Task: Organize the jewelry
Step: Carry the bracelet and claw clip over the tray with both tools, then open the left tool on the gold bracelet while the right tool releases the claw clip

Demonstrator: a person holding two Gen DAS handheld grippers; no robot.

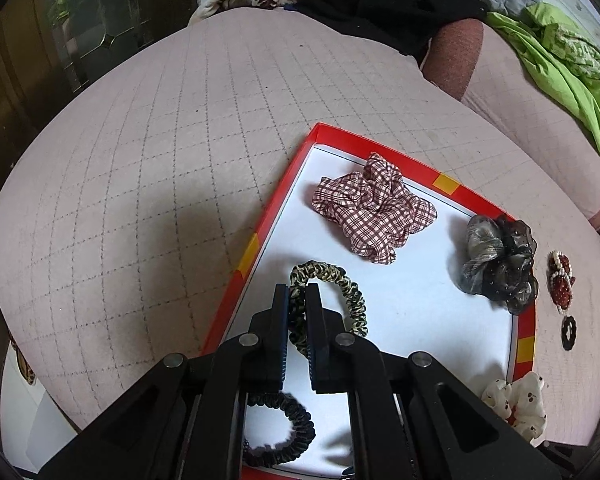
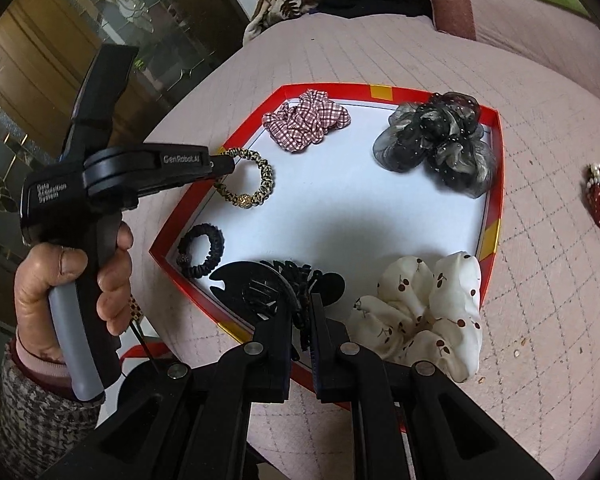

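A red-rimmed tray [image 1: 276,208] with a white floor lies on a pink quilted bed cover. My left gripper [image 1: 297,294] is shut on a thin leopard-print hair tie [image 1: 346,286], which hangs low over the tray's left side. The right wrist view shows that gripper [image 2: 227,165] from the side, pinching the same tie [image 2: 260,184]. My right gripper [image 2: 301,310] is shut on a black claw hair clip [image 2: 256,284] at the tray's near rim [image 2: 496,168]. A person's hand [image 2: 72,280] grips the left handle.
In the tray lie a red plaid scrunchie [image 1: 374,210], a grey-black sheer scrunchie [image 1: 500,264] and a black hair tie [image 1: 288,432]. A white cherry-print scrunchie [image 2: 424,312] drapes over the rim. A red beaded clip [image 1: 561,276] and a small black ring [image 1: 569,332] lie on the cover.
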